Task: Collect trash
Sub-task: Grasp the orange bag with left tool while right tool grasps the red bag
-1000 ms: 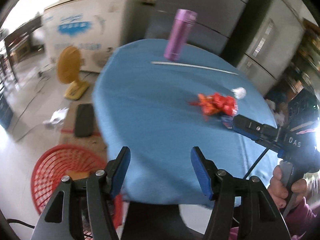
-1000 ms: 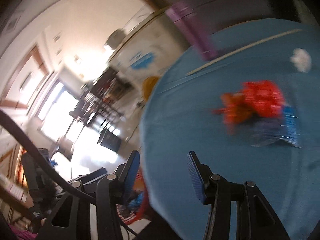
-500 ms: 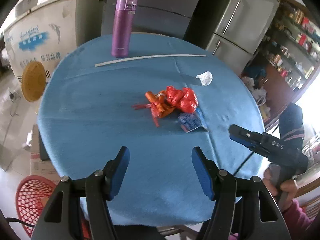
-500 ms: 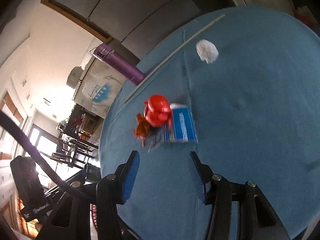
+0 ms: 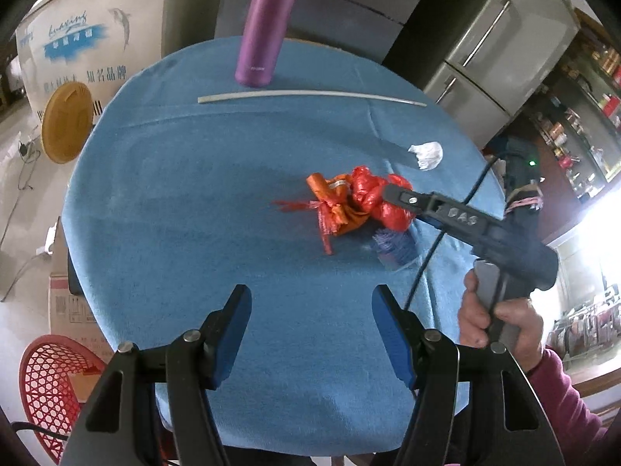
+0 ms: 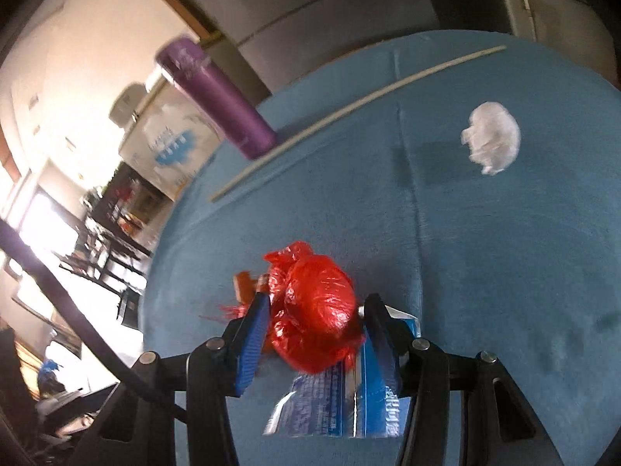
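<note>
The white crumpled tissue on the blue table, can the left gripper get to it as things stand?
Probably yes, with a detour. The left gripper is open and empty, but the right gripper, around the red bag, stretches across the straight path to the tissue.

Right gripper (image 6: pixel 316 330) over the blue round table (image 6: pixel 485 252), jaws just been closing, red plastic bag (image 6: pixel 314 310) between them; contact unclear. Blue wrapper (image 6: pixel 341 404) beneath. White wad (image 6: pixel 491 138) toward right edge. Purple flask (image 6: pixel 221 101) and pale stick (image 6: pixel 349 112) near far edge.
</note>
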The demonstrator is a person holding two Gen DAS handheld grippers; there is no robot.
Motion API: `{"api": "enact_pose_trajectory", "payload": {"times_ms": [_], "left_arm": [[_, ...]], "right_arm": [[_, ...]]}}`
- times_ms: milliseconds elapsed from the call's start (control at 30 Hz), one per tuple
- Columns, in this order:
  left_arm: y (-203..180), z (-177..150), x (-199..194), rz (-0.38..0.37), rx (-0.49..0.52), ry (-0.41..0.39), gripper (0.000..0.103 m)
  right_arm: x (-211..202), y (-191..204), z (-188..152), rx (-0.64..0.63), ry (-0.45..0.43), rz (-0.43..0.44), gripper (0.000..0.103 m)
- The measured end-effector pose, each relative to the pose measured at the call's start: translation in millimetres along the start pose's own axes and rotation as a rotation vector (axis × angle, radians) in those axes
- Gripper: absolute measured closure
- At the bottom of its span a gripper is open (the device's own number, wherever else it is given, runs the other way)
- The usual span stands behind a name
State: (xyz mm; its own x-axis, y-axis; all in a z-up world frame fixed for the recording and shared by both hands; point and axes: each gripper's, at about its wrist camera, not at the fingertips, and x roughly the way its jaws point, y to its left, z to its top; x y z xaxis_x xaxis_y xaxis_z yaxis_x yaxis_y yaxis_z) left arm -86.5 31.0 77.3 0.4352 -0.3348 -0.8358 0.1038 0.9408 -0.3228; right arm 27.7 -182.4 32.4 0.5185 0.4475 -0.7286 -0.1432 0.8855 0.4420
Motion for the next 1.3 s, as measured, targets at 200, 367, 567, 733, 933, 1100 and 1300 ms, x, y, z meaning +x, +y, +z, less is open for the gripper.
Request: {"api": "enact_pose_trajectory", "payload": {"times_ms": [200, 367, 567, 733, 933, 1100, 1300], "left_arm": [[-7.0, 22.8, 25.9, -0.017, 0.025, 0.037, 0.038], [-18.3, 44.2, 63.7, -0.021, 0.025, 0.076, 0.038], [-30.4, 65.7, 107.4, 0.032, 0.024, 0.091, 0.038], [-32.4, 72.9, 124.8, 0.049, -0.001, 0.09, 0.038], [-31.6, 71.2, 128.5, 0.064, 0.011, 0.083, 0.075], [-28.0, 61.2, 107.0, 0.057, 0.013, 0.041, 0.076], [-31.8, 43.0, 60.4, 0.056, 0.024, -0.024, 0.076]], "right_arm": [[-17.9, 3.8, -6.0, -0.031, -0.084, 0.022, 0.065], [-56.7, -23.7, -18.7, 0.056, -0.148, 0.065, 0.065], [-91.2, -50.6, -38.6, 0.118, -0.192, 0.047, 0.065], [-108.5, -64.6, -48.0, 0.142, -0.219, 0.03, 0.065], [-115.7, -64.6, -52.6, 0.153, -0.225, 0.043, 0.065], [-119.9, -51.8, -54.2, 0.126, -0.229, 0.059, 0.065], [-121.3, -33.4, -61.6, 0.096, -0.216, 0.091, 0.065]]}}
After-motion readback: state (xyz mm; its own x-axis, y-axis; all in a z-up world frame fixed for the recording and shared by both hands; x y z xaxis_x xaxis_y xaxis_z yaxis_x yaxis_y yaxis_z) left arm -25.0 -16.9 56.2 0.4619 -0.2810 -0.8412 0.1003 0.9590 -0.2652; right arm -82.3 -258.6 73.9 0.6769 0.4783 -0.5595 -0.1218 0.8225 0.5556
